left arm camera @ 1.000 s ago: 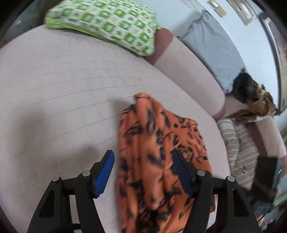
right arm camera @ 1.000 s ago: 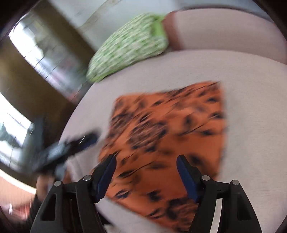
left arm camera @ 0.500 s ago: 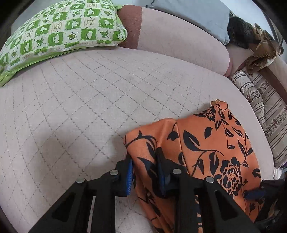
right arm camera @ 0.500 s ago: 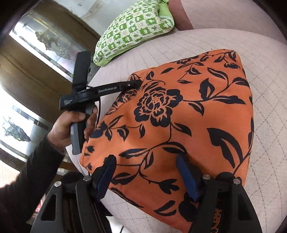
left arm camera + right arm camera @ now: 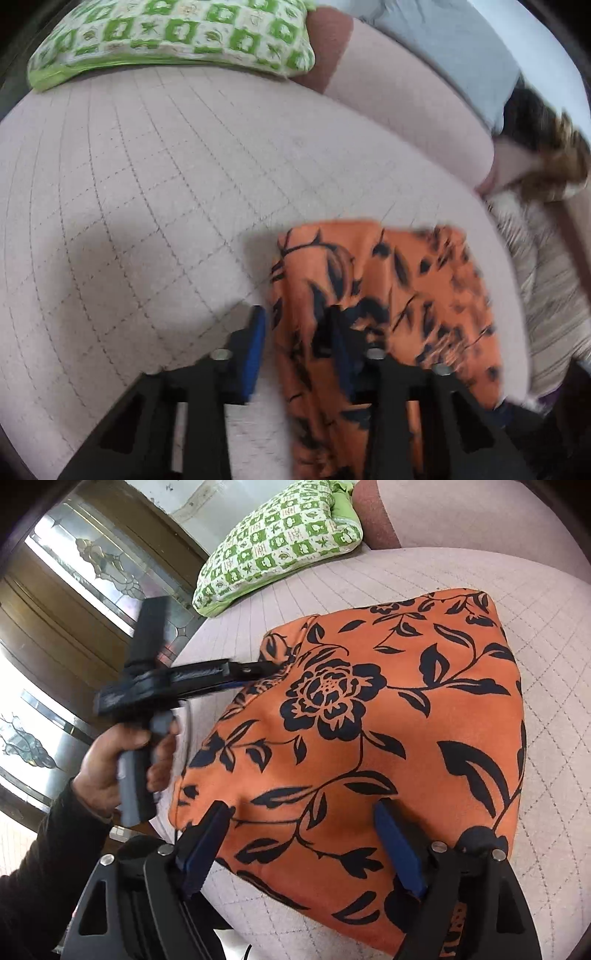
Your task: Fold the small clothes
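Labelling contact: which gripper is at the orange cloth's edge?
The left gripper, at the orange cloth's far-left edge; the right gripper hovers open above it.

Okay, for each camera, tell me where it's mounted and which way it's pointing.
Left wrist: on the left gripper, looking along its open fingers across the quilted sofa seat to the green checked pillow.
Right wrist: on the right gripper, open, low over the orange floral garment; the person's left hand shows.
Shared: garment, pillow, seat, left gripper.
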Demonstrator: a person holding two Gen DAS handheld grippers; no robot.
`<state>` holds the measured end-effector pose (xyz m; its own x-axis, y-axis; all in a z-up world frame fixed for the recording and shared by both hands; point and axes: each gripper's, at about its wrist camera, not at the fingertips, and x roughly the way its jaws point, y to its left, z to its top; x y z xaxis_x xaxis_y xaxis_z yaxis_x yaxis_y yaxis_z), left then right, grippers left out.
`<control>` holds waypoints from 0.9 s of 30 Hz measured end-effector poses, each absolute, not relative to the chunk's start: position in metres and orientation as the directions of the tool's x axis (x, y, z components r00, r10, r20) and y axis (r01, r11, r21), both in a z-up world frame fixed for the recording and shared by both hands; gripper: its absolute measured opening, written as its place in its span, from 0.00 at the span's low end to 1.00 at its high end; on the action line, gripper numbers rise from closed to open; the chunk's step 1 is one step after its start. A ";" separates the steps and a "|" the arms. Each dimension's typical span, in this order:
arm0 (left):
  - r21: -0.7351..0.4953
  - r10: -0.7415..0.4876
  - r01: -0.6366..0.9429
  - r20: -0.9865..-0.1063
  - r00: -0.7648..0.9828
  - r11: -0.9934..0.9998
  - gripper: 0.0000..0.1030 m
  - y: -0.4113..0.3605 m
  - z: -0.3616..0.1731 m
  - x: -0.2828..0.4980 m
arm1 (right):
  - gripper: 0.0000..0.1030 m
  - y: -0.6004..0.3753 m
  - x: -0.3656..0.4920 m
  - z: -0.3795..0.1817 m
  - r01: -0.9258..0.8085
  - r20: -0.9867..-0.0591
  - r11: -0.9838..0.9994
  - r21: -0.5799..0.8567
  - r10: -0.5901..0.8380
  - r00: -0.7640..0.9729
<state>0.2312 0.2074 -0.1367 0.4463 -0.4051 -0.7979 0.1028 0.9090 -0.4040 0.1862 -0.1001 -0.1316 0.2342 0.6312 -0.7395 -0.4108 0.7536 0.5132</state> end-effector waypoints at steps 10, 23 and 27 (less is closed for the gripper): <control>-0.380 -0.393 0.120 -0.814 0.428 0.917 0.17 0.190 -0.135 0.251 | 0.81 -0.113 0.191 -0.136 -0.352 -0.699 0.715 0.604 0.688 0.198; -0.412 -0.421 0.155 -0.699 0.578 0.898 0.59 0.210 -0.074 0.173 | 0.82 -0.128 0.189 -0.137 -0.323 -0.671 0.690 0.647 0.717 0.187; -0.310 -0.333 0.135 -0.780 0.530 0.941 0.40 0.189 -0.101 0.142 | 0.82 -0.139 0.193 -0.137 -0.265 -0.622 0.656 0.707 0.755 0.209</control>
<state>0.1422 0.1893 -0.1011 0.5297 -0.3326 -0.7803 0.1349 0.9412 -0.3096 0.1927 -0.1393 -0.1366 0.2088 0.7549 -0.6217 -0.2652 0.6556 0.7070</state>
